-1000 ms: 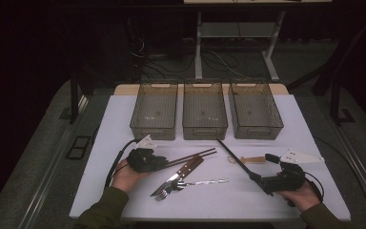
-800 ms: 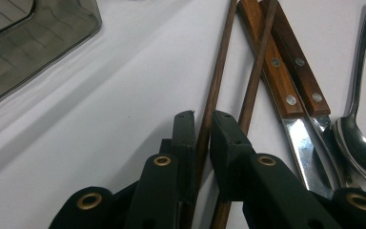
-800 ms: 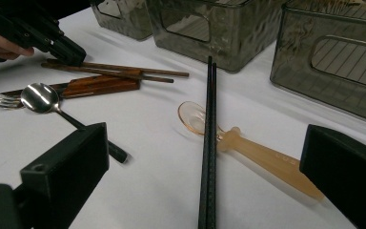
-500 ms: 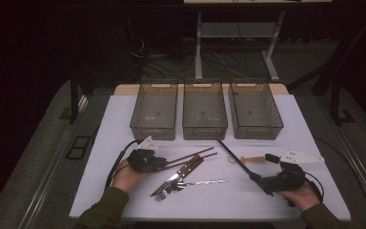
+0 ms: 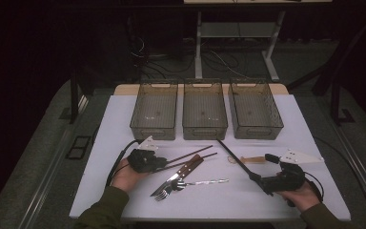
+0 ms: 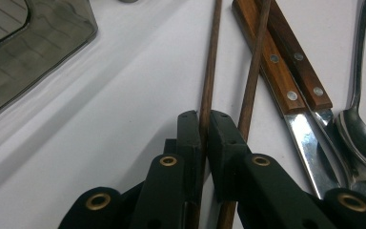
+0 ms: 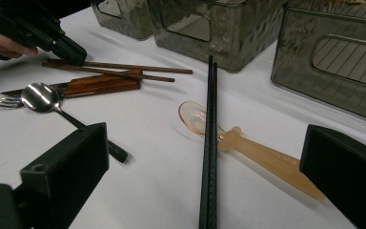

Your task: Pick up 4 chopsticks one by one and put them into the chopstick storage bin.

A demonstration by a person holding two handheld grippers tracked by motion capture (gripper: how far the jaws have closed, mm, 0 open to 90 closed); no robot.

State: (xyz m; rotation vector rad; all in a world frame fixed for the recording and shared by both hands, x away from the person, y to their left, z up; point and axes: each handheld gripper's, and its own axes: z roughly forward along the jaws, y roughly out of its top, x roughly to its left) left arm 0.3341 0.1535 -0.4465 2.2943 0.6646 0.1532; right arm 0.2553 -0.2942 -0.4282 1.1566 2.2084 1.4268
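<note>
My left gripper (image 5: 161, 163) (image 6: 203, 119) is shut on one of two brown wooden chopsticks (image 6: 209, 62) lying left of centre on the white table (image 5: 124, 124); its jaws have just closed a little tighter on it. The second brown chopstick (image 6: 255, 62) lies free beside the right jaw. My right gripper (image 5: 266, 171) (image 7: 209, 167) stands wide open at the right. A pair of black chopsticks (image 7: 210, 119) (image 5: 233, 157) lies on the table between its jaws, untouched, across an amber plastic spoon (image 7: 262, 160) (image 5: 248, 160).
A wood-handled knife (image 6: 276, 67) and fork (image 5: 162, 193) and a metal spoon (image 6: 362, 133) (image 5: 205, 182) lie in the middle. Three empty smoky plastic bins (image 5: 153, 131) (image 5: 205, 131) (image 5: 259, 131) stand in a row at the back. The table's front edge is close to both hands.
</note>
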